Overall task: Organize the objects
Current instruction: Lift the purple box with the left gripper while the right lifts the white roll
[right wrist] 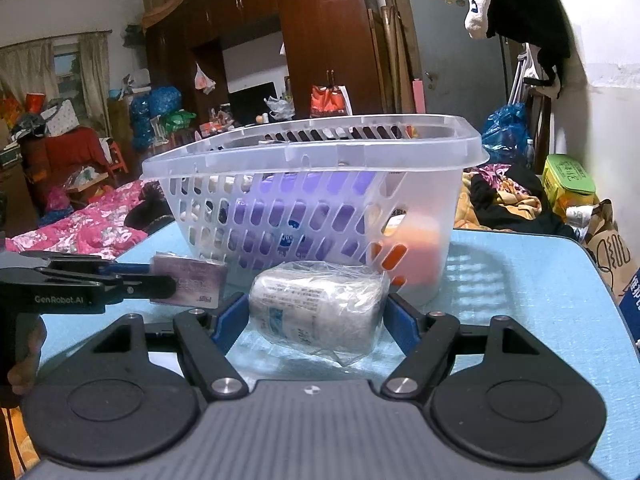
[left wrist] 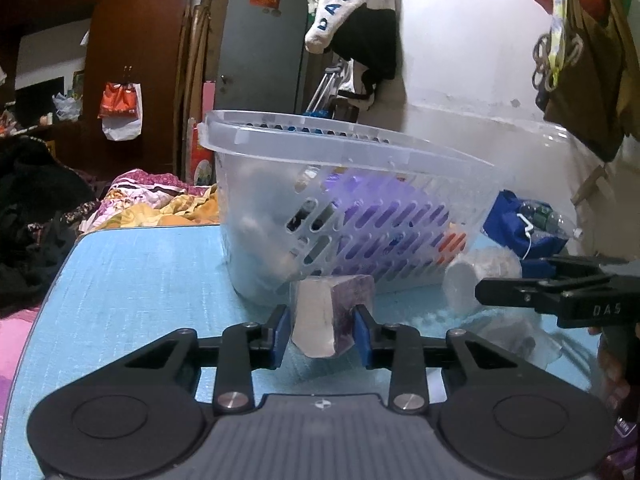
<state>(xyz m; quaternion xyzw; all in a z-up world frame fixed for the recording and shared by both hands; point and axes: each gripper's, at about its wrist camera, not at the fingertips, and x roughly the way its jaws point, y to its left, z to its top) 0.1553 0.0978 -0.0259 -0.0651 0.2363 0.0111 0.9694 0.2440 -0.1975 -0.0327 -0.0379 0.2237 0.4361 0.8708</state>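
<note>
Basket (left wrist: 280,184), clear plastic with slotted walls, standing on the blue worktop (left wrist: 140,280); purple and orange items visible through the slots, contents otherwise unclear. Same basket (right wrist: 320,168) seen broadside from the right wrist view, worktop (right wrist: 520,288) stretching around it.

Left hand-held gripper (left wrist: 322,330) closed on a small box (left wrist: 332,316), white on one face and purple on the other, pinched between the blue pads (left wrist: 282,330) just in front of the basket's near wall. Whether lifted or resting on the worktop: cannot tell. From the right wrist view, left hand-held gripper (right wrist: 160,280) reaching in from the left edge, box (right wrist: 188,282) in its grip beside the basket.

Right hand-held gripper (right wrist: 316,316) set around a white bottle (right wrist: 316,308) wrapped in clear plastic, lying on its side, blue pads (right wrist: 230,320) at both ends, seemingly gripping it. Bottle just short of the basket wall. In the left wrist view, right hand-held gripper (left wrist: 496,288) entering from the right, bottle (left wrist: 476,276) at its tip, close to the basket's corner.

Bed with flowered covers (right wrist: 92,224) beyond the worktop.
</note>
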